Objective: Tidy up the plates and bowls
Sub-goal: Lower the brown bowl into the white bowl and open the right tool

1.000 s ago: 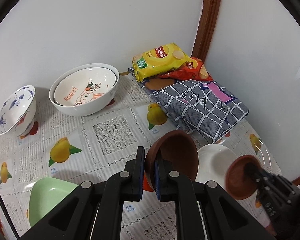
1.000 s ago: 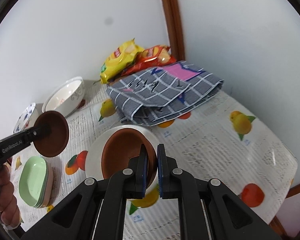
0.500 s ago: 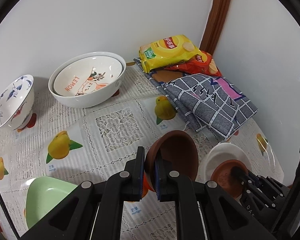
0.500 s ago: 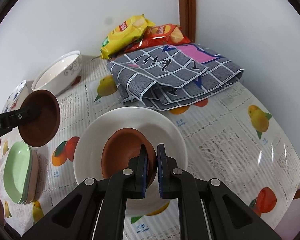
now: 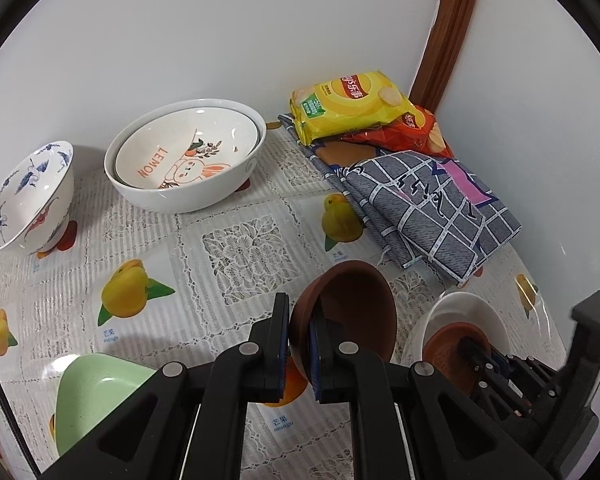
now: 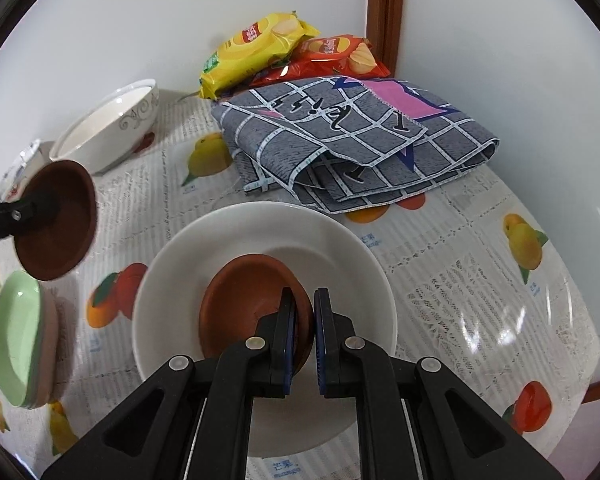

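Your left gripper [image 5: 299,332] is clamped on the rim of a dark brown bowl [image 5: 352,308], one finger inside and one outside, holding it tilted above the fruit-print tablecloth [image 5: 236,248]. Items on the table, left to right in your left wrist view:

- Blue-and-white patterned bowl [image 5: 28,196], upright at the far left edge near the wall.
- Green dish [image 5: 96,396], at the near left; your right wrist view shows it stacked on a pinkish dish [image 6: 52,344].
- Large white bowl [image 5: 188,196] near the wall, with a "LEMON" rabbit bowl [image 5: 184,156] nested inside it.
- The dark brown bowl in your left gripper, just beside the white plate but apart from it.
- Yellow chip bag [image 5: 348,106] in the back corner, lying partly over a red chip bag [image 5: 412,132].
- Grey checked cloth [image 5: 432,212], folded, in front of the bags and touching them.
- White plate [image 6: 260,248] at the near right, just in front of the cloth.
- Reddish-brown bowl [image 6: 244,300], resting in the middle of the white plate.

Your right gripper [image 6: 303,336] sits at that bowl's near rim, its left finger inside the bowl and its right finger outside. The jaws are narrow, with the rim between them; whether the right pad touches the rim you cannot tell.
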Tool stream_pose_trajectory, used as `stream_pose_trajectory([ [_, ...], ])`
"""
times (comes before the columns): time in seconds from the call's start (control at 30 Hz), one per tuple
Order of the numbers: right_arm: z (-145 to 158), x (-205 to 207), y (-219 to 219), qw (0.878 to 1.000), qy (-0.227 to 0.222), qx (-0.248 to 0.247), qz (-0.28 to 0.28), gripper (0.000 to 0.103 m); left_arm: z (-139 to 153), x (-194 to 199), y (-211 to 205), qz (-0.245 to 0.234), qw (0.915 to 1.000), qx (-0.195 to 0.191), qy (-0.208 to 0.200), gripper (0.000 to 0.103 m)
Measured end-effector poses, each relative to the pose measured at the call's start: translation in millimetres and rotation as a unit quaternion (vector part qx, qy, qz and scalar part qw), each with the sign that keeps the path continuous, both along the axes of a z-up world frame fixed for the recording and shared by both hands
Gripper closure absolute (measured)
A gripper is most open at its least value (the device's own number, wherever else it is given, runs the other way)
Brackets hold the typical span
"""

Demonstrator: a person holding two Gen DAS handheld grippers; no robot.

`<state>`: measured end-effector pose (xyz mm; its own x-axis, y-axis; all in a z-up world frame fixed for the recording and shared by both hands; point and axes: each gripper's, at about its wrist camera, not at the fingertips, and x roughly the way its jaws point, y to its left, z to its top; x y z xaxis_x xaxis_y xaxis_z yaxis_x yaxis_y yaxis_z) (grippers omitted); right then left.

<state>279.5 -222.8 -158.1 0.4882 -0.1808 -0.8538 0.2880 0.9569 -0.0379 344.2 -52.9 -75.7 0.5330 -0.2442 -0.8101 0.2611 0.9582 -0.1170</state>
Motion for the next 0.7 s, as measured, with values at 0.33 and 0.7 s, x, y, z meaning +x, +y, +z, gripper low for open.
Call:
stream_pose_trajectory([
  [0.33, -7, 8, 7, 0.999, 0.026, -0.042, 0.0, 0.09, 2, 2, 5, 0.006, 1.0, 0.0, 0.0, 0.094],
  [0.7, -11, 13, 14, 0.997, 0.053, -0.062, 0.001, 0.087, 6, 2, 9, 0.009, 0.9999, -0.008, -0.001, 0.094],
])
